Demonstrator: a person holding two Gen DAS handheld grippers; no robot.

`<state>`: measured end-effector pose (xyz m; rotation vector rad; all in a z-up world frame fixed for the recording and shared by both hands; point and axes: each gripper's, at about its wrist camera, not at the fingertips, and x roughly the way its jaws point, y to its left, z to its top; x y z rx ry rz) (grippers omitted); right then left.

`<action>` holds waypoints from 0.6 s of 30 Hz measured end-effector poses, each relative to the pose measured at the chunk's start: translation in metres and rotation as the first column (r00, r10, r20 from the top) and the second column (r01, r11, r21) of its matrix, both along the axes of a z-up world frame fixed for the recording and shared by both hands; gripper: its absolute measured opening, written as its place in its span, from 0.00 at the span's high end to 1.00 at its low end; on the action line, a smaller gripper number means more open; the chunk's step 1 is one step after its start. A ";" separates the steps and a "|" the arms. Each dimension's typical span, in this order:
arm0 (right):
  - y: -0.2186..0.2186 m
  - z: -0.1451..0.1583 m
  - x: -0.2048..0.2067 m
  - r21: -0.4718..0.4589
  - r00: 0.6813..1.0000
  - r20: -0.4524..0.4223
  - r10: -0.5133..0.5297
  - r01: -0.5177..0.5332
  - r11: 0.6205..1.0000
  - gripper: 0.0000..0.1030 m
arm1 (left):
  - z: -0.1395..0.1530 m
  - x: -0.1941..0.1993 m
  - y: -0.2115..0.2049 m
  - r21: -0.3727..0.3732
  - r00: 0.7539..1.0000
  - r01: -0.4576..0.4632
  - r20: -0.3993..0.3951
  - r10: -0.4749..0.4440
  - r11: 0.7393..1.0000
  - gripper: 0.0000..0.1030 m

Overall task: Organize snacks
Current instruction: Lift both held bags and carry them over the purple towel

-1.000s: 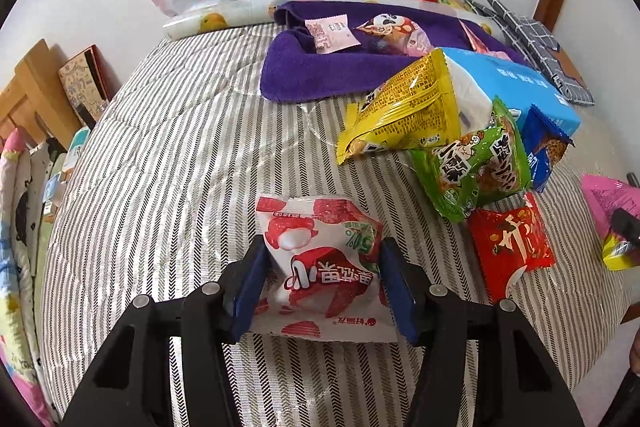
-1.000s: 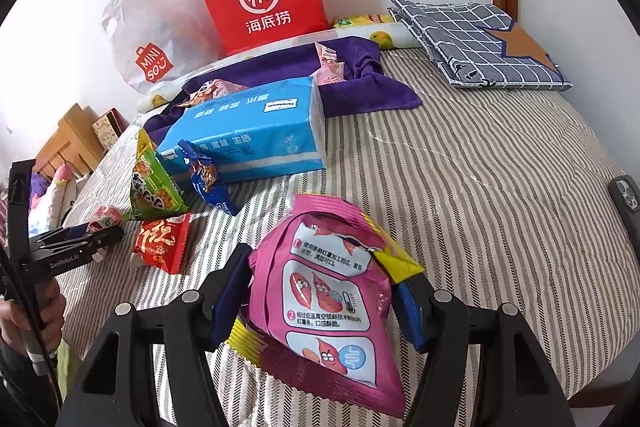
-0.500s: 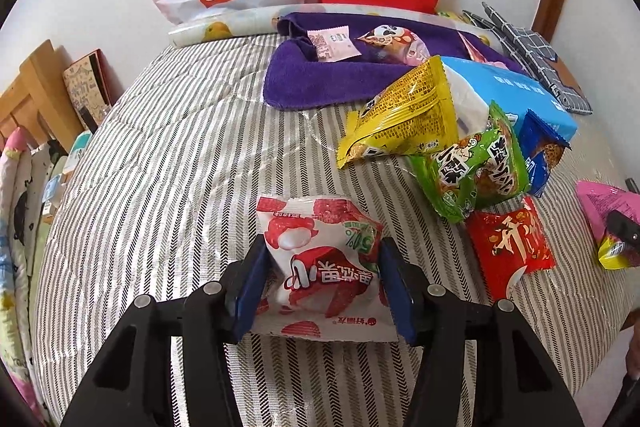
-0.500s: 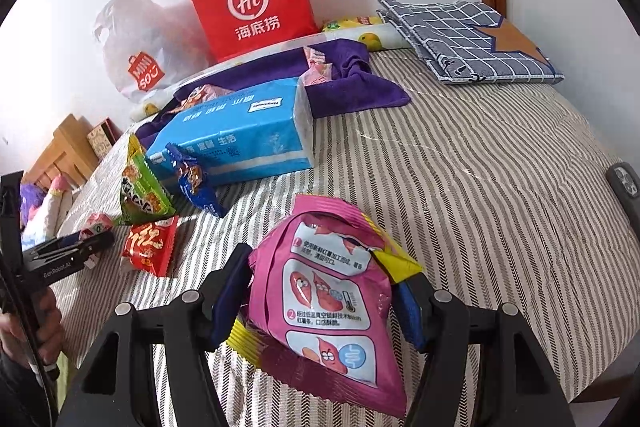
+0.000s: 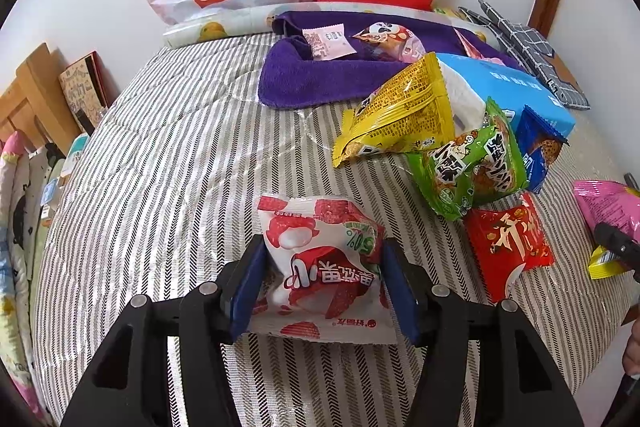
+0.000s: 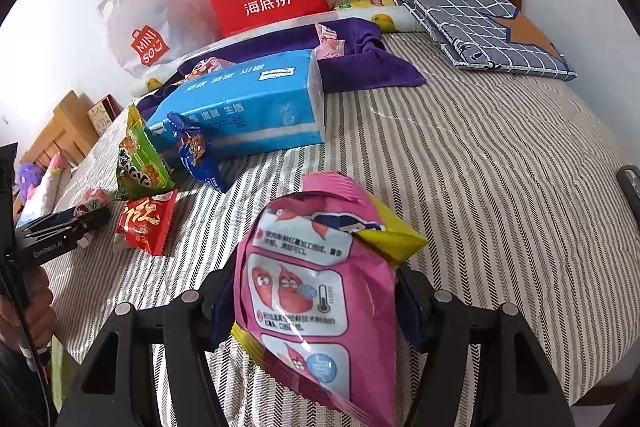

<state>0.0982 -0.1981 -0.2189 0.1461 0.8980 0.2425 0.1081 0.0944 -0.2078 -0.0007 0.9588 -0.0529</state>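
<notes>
Left wrist view shows my left gripper [image 5: 322, 281] pinching a white-and-red lychee snack packet [image 5: 320, 263] just above the striped bed [image 5: 168, 163]. My right gripper [image 6: 316, 303] clamps a pink snack bag [image 6: 316, 291] together with a yellow packet [image 6: 390, 239]. Beyond lie a red packet [image 5: 506, 247], a green bag [image 5: 472, 167], a yellow bag [image 5: 400, 115] and a dark blue packet [image 5: 538, 147] against a blue tissue pack [image 6: 248, 107]. Farther back, two small packets rest on a purple towel [image 5: 320, 79].
</notes>
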 end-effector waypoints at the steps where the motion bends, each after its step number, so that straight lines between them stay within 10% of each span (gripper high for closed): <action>1: 0.000 0.000 0.000 0.002 1.000 0.001 0.000 0.000 1.000 0.40 | 0.000 0.000 0.001 -0.005 1.000 -0.001 0.000 0.001 1.000 0.48; 18: 0.005 0.043 -0.009 -0.032 0.992 0.120 0.026 -0.022 0.999 0.42 | 0.034 -0.011 -0.009 -0.125 0.998 0.052 0.045 -0.046 0.991 0.50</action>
